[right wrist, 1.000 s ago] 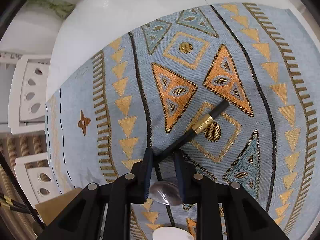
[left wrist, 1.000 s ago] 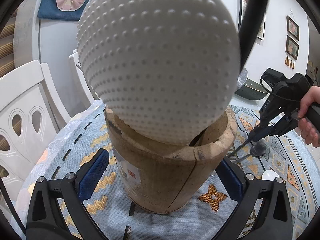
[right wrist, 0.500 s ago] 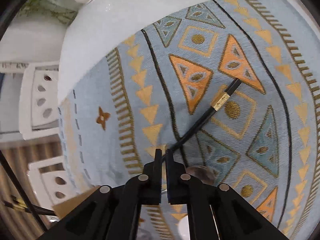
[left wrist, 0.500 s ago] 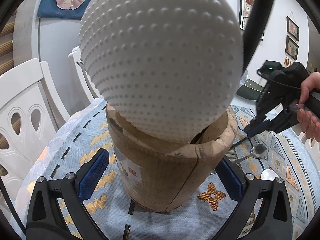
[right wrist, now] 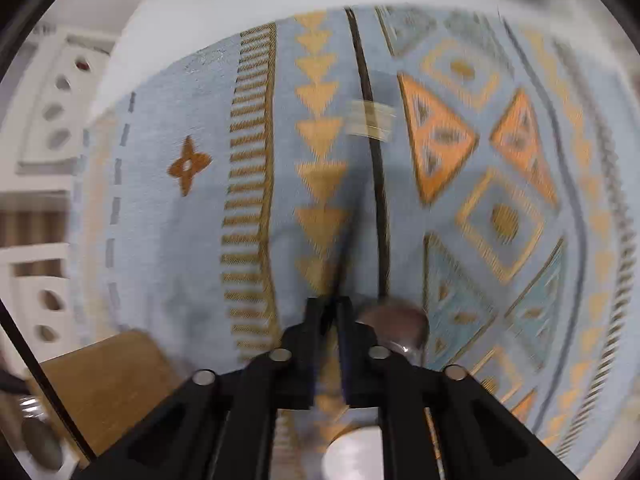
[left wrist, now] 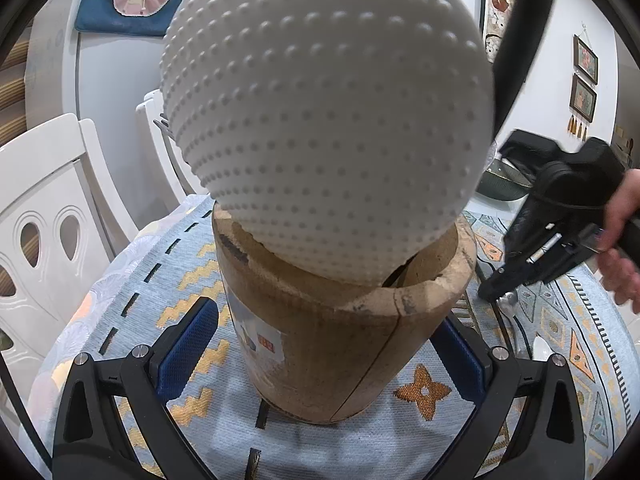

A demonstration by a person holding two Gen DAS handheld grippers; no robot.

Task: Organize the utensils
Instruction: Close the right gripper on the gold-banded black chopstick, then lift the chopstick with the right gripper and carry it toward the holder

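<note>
The dimpled white ladle (left wrist: 328, 120) stays in the cracked wooden holder (left wrist: 344, 340), which sits on the woven cloth (left wrist: 120, 300) between the wide left tool (left wrist: 320, 352). The right tool (right wrist: 329, 312) has just narrowed onto the slim black spoon handle (right wrist: 380, 200), swinging it upright.

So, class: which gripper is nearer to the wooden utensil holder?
Left. The left gripper has its open jaws on either side of the wooden utensil holder, not pressing it. The right gripper is off to the holder's right, low over the patterned cloth.
</note>
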